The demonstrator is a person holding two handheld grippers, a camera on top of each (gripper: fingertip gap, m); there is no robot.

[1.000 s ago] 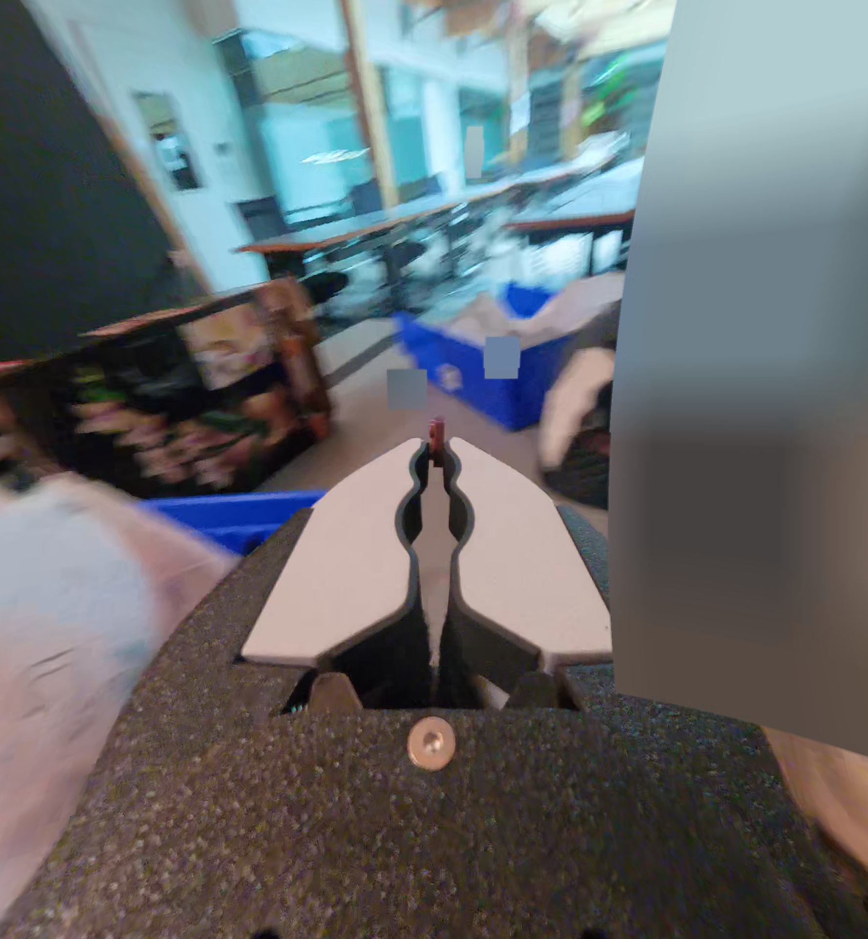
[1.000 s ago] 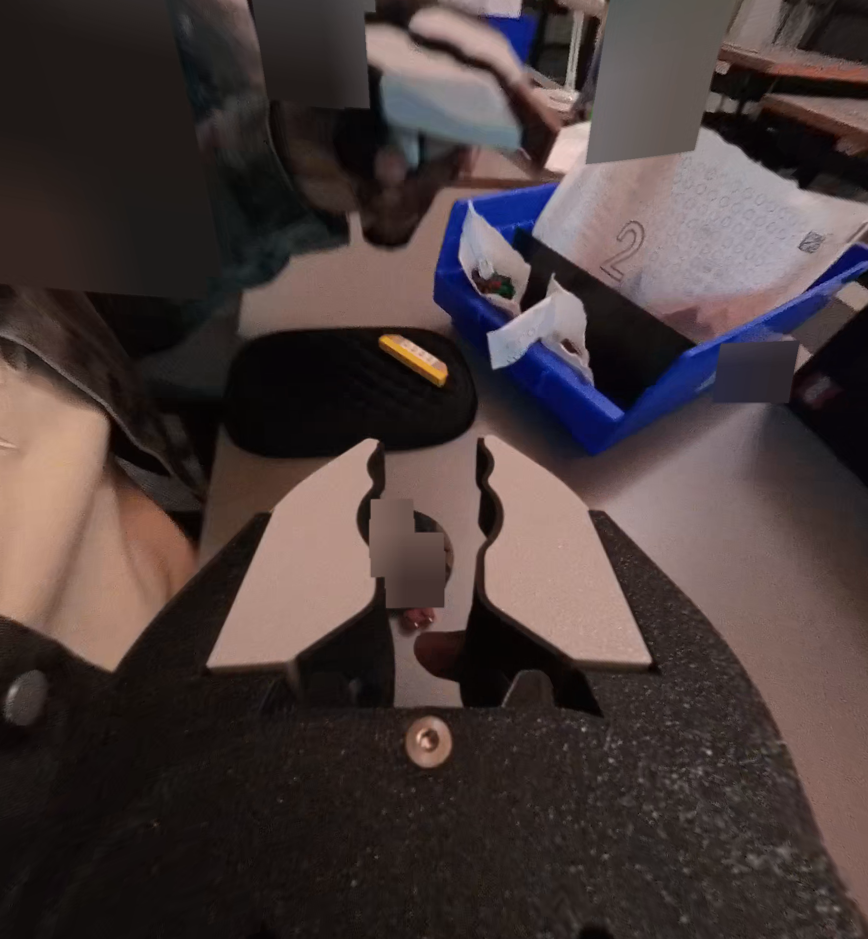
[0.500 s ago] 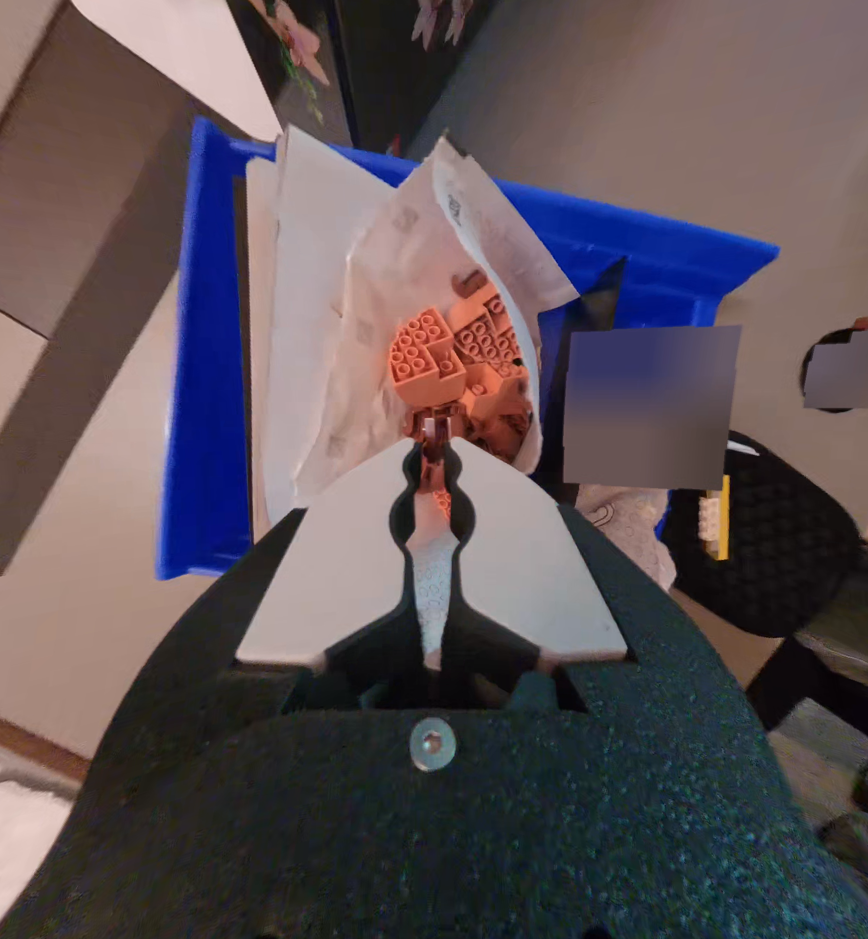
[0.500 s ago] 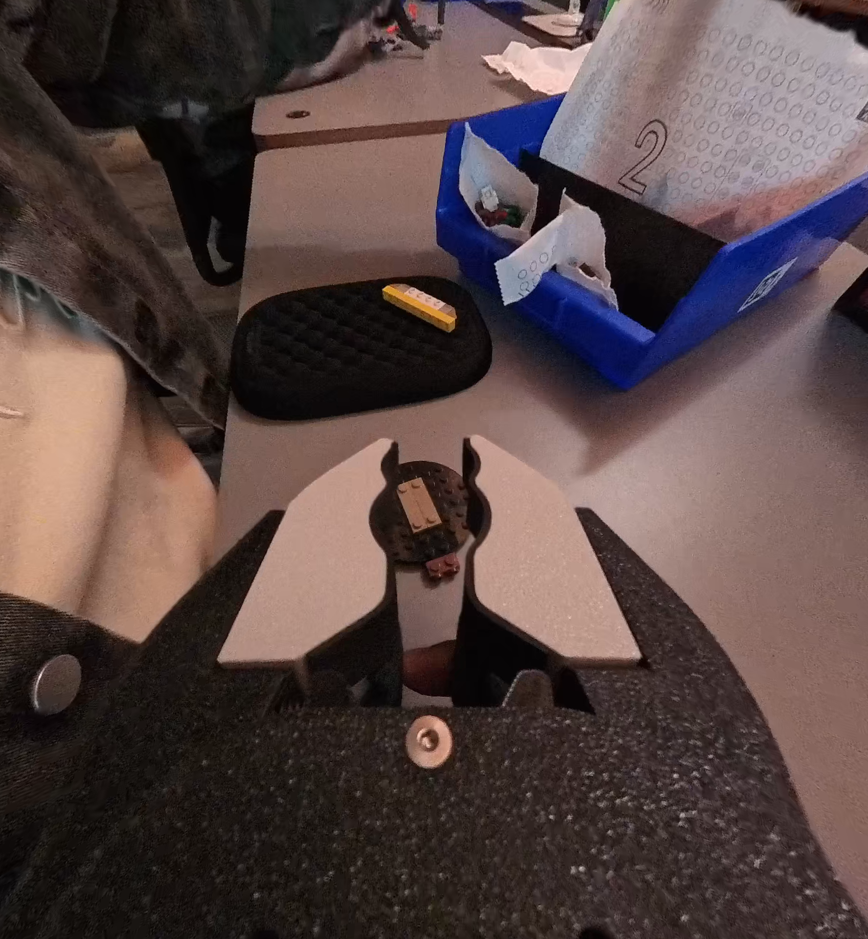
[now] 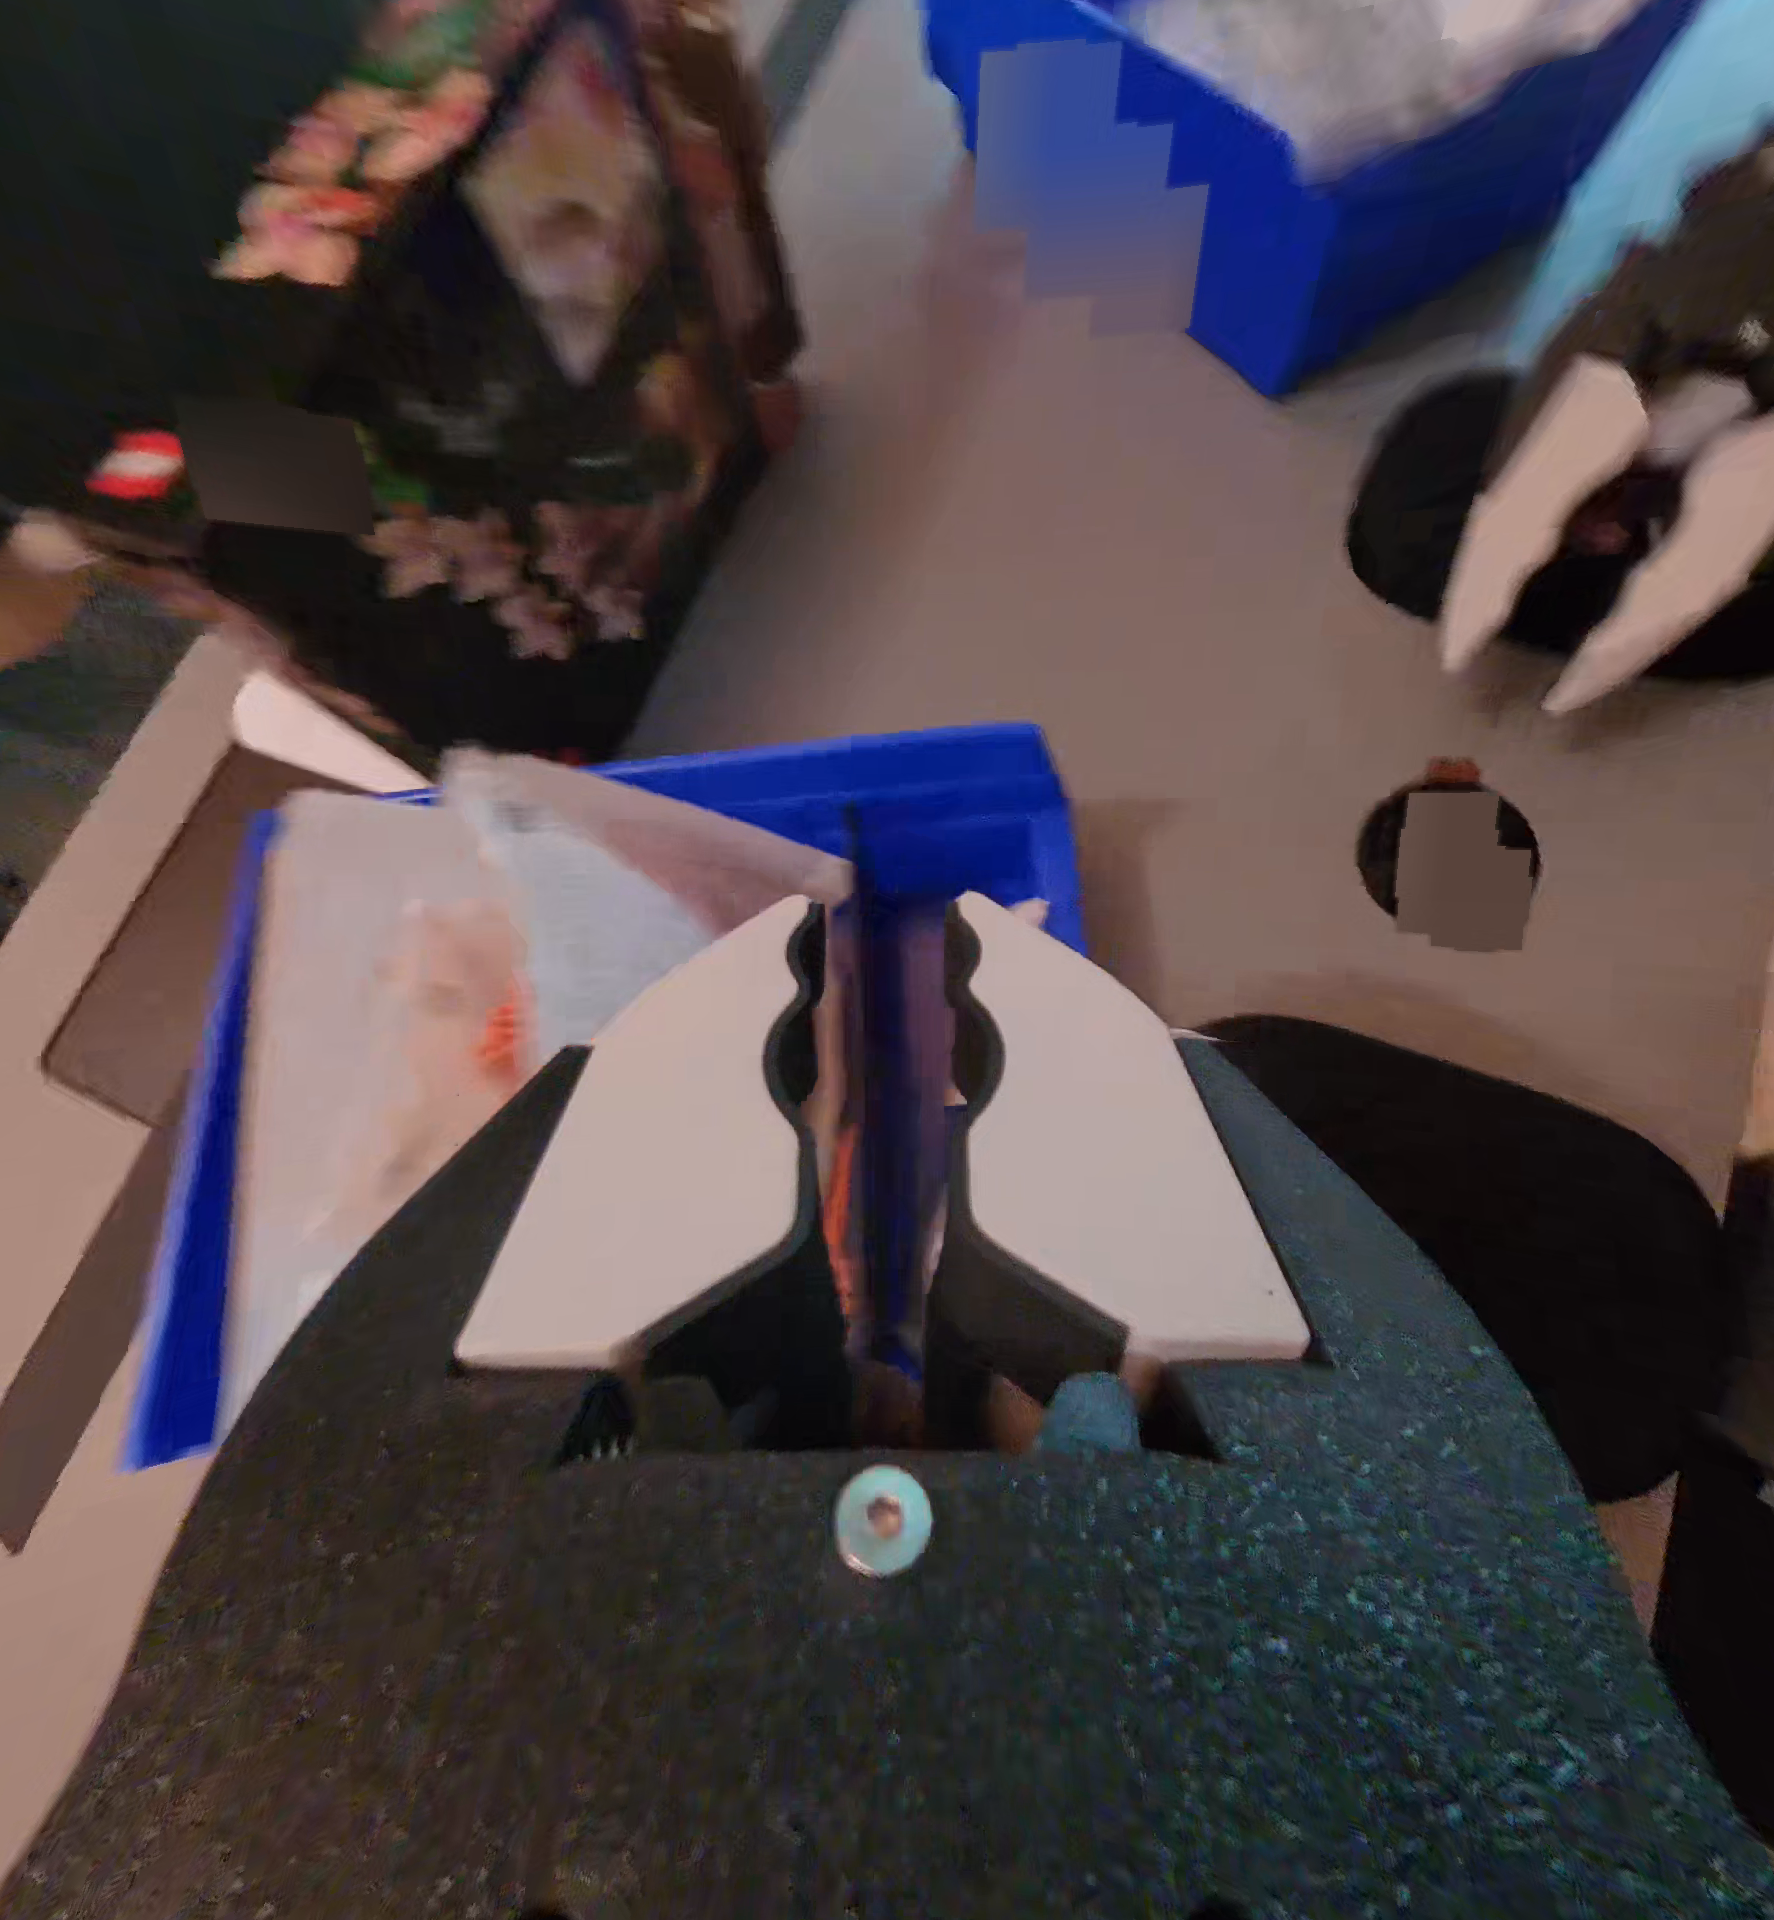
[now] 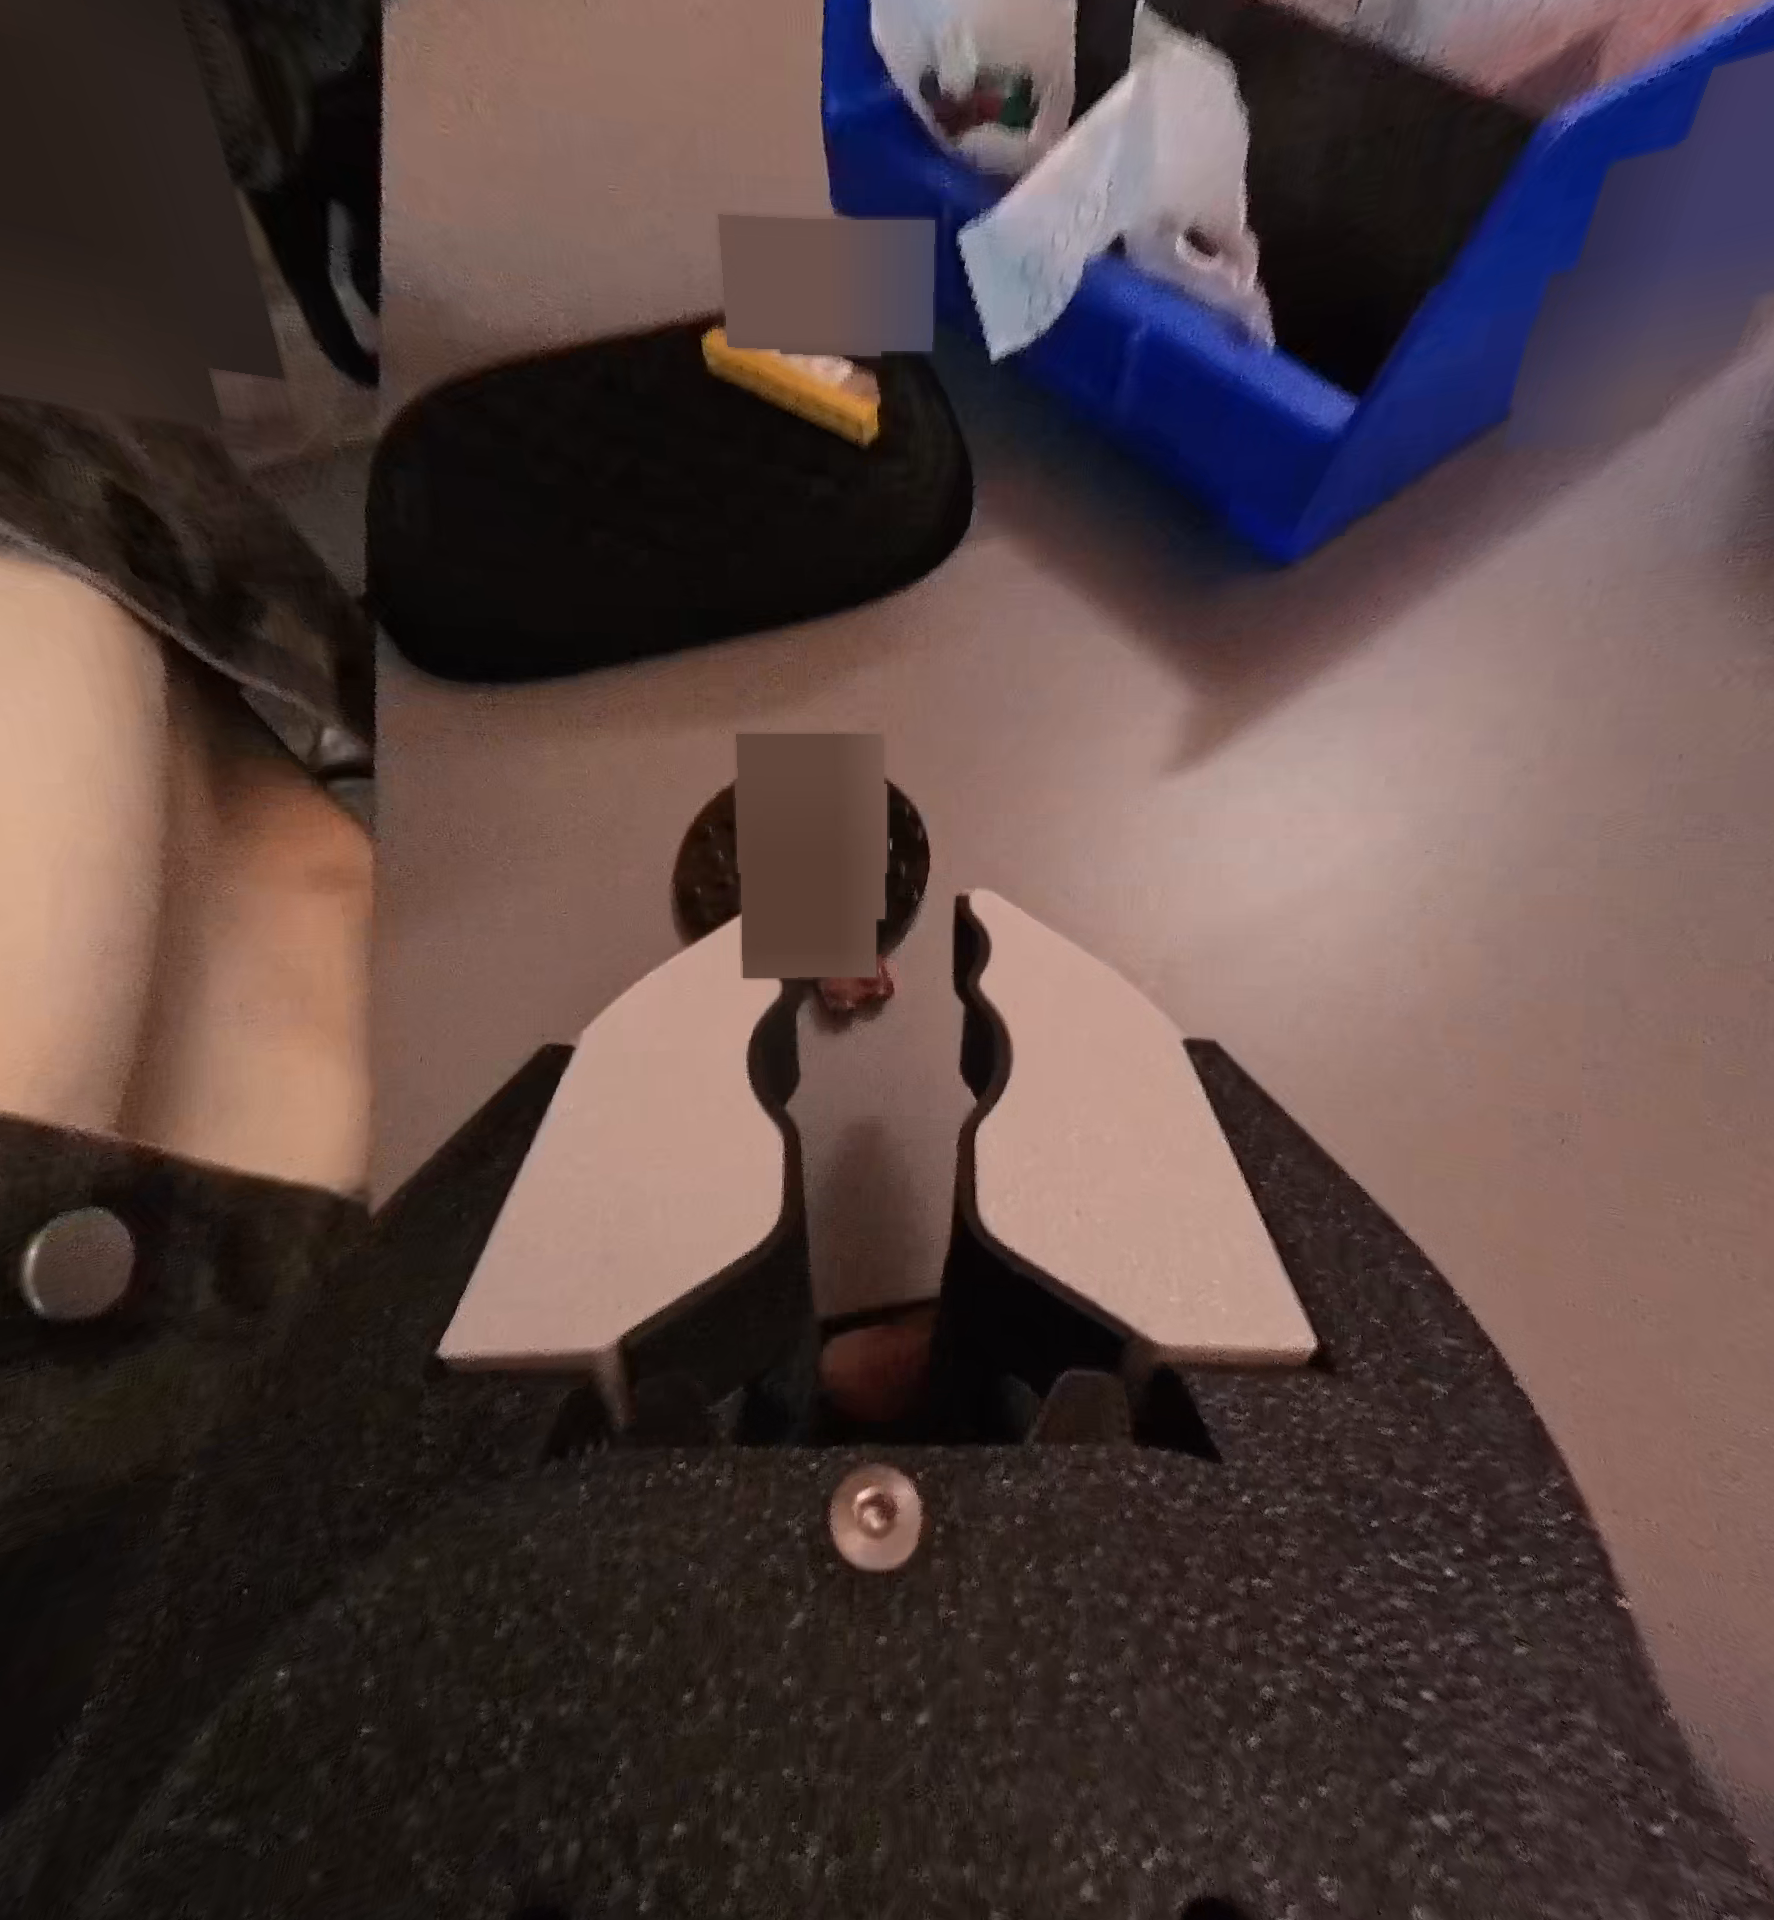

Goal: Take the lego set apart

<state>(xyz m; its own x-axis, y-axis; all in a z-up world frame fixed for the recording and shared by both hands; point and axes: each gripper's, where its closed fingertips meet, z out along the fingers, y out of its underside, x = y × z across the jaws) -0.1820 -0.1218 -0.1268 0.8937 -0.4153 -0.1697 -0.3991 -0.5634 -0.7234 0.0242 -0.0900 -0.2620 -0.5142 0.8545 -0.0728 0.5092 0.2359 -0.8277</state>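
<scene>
In the right wrist view, a round black studded lego plate [image 6: 701, 862], partly under a mosaic patch, lies on the grey table just beyond my right gripper [image 6: 862, 925]. That gripper is open and empty. A small reddish-brown piece [image 6: 847, 997] lies on the table between its fingers, at the plate's near edge. The plate also shows in the left wrist view [image 5: 1382, 852], with the right gripper [image 5: 1506, 686] hovering above it. My left gripper [image 5: 883, 914] is open and empty over a blue bin [image 5: 966, 779] that holds a white paper bag [image 5: 571, 935] with orange bricks [image 5: 498, 1029].
A yellow brick [image 6: 789, 390] rests on a black padded mat [image 6: 654, 520] behind the plate. A second blue bin [image 6: 1226, 416] with paper bags stands at the back right. A person's arm [image 6: 135, 831] is at the left. A black flower-printed box [image 5: 509, 416] and a cardboard box [image 5: 31, 1143] flank the left bin. The left gripper's tips are roughly 25 cm from the right gripper's.
My left gripper carried a small reddish-brown piece to the bag in the blue bin and opened; the piece is gone from its fingers. My right gripper drew back from the round plate.
</scene>
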